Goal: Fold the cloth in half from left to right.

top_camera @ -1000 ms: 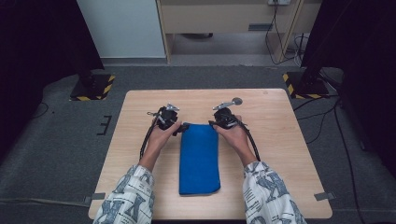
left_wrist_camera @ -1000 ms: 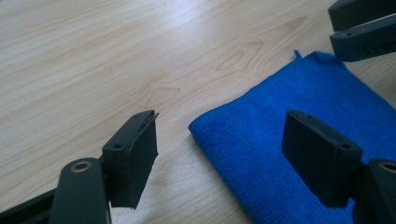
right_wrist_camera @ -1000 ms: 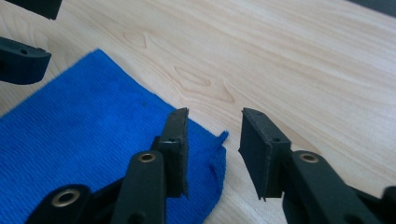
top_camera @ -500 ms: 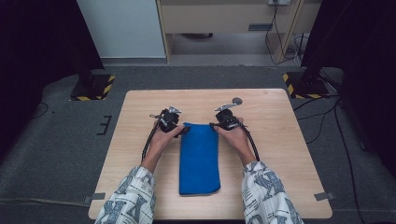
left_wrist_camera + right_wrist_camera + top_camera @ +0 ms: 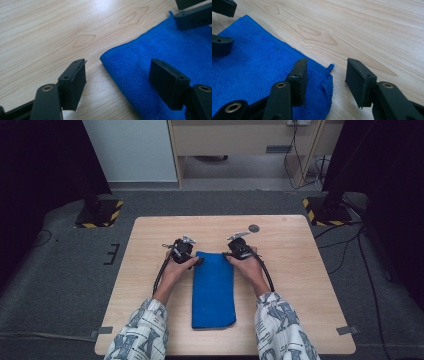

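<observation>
Left gripper [image 5: 117,82]: jaws are standing spread, straddling the far left corner of the folded blue microfibre cloth [image 5: 214,287] without pinching; it is risking catching only the top layer.
Cloth: lying lengthwise mid-table on the pale wooden table [image 5: 300,270].
Right gripper [image 5: 325,82]: jaws, having just been opening, are gaping around the far right corner; uneven grabs would be skewing the fold.

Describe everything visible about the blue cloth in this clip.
The blue cloth is a bright blue, terry-like microfibre towel, folded into a long narrow rectangle with doubled edges. It lies flat on the wooden table, long side running away from the person. A small tag or loop sticks out at its far right corner. The left claw straddles the far left corner and the right claw the far right corner; both stand open, pads not pinching the fabric.
</observation>
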Demonstrator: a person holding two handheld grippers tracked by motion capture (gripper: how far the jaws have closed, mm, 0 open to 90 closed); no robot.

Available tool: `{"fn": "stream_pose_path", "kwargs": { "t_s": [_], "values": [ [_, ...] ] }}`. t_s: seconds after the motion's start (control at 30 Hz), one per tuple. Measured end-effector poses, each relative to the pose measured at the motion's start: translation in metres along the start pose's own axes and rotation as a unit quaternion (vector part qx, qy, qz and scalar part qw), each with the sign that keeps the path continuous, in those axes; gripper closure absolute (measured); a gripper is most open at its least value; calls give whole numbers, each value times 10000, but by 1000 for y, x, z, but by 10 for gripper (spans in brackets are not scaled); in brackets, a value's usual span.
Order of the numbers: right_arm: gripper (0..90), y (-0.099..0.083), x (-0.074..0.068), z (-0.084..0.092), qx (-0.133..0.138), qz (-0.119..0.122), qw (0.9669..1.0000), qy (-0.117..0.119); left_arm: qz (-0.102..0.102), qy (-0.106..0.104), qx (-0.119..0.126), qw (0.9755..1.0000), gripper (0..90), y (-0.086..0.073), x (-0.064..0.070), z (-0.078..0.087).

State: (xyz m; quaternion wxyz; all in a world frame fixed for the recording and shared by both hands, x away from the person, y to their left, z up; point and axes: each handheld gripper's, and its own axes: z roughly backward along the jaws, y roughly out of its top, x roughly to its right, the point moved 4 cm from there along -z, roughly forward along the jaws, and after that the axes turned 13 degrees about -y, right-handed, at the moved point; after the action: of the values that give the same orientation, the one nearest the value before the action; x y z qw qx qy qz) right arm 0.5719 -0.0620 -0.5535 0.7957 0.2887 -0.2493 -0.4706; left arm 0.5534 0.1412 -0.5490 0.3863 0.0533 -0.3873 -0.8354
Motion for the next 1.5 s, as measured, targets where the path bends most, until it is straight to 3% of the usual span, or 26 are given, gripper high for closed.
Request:
{"fn": "stream_pose_path", "kwargs": {
  "t_s": [0.17,0.4,0.5,0.8,1.0,1.27,1.5],
  "values": [
    [520,-1,-3,-2,-7,53,10000,-27,179,-47,97,9998,307,-1,-4,-1],
    [529,-1,-3,-3,-55,40,10000,4,156,39,11,9999,321,-4,-6,-4],
    [558,-1,-3,-2,-72,23,10000,40,188,32,113,9998,330,-5,-6,-5],
    [718,0,-7,-2,-96,1,9997,228,32,-87,0,10000,563,-3,2,-5],
    [836,2,-8,-1,-92,91,9997,208,-24,-98,-64,9999,687,-3,7,-6],
    [869,2,-8,1,-54,133,9995,278,82,-169,-60,9998,788,-3,8,-6],
    [874,3,-6,6,38,146,9993,343,4,-188,-12,9998,842,0,12,-5]
  ]
}}
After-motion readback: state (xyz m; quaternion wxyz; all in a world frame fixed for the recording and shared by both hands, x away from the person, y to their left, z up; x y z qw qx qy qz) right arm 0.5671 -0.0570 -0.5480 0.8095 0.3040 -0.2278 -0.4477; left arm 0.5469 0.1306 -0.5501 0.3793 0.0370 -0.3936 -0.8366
